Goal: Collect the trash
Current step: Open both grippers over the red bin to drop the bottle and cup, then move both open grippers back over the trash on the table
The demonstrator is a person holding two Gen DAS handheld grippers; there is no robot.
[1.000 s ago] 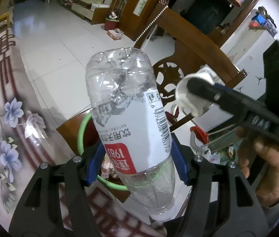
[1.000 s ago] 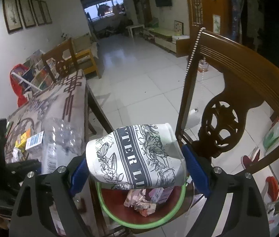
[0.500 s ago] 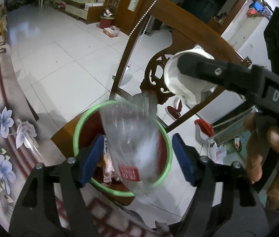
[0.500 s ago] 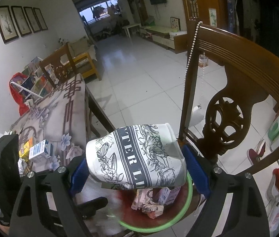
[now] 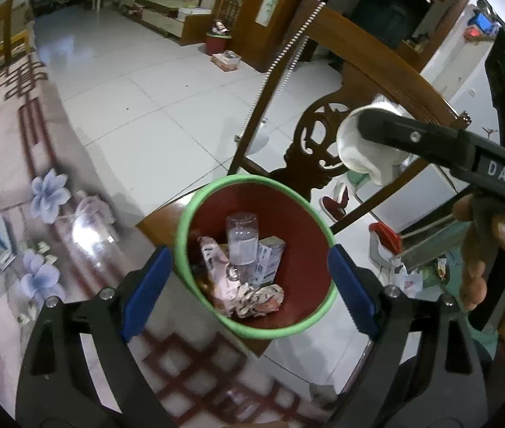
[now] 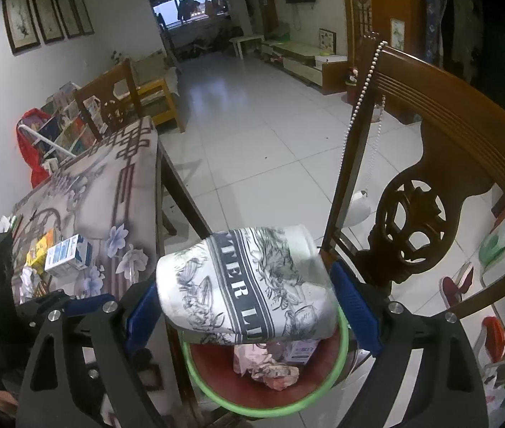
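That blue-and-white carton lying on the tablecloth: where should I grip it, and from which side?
Probably grip the blue-and-white carton by its two long sides, across the narrow width, coming from above: it lies flat on the tablecloth.

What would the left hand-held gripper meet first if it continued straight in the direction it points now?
Probably the trash inside the bin: the open left hand-held gripper points into its mouth, at the plastic bottle and crumpled wrappers. Depth is unclear.
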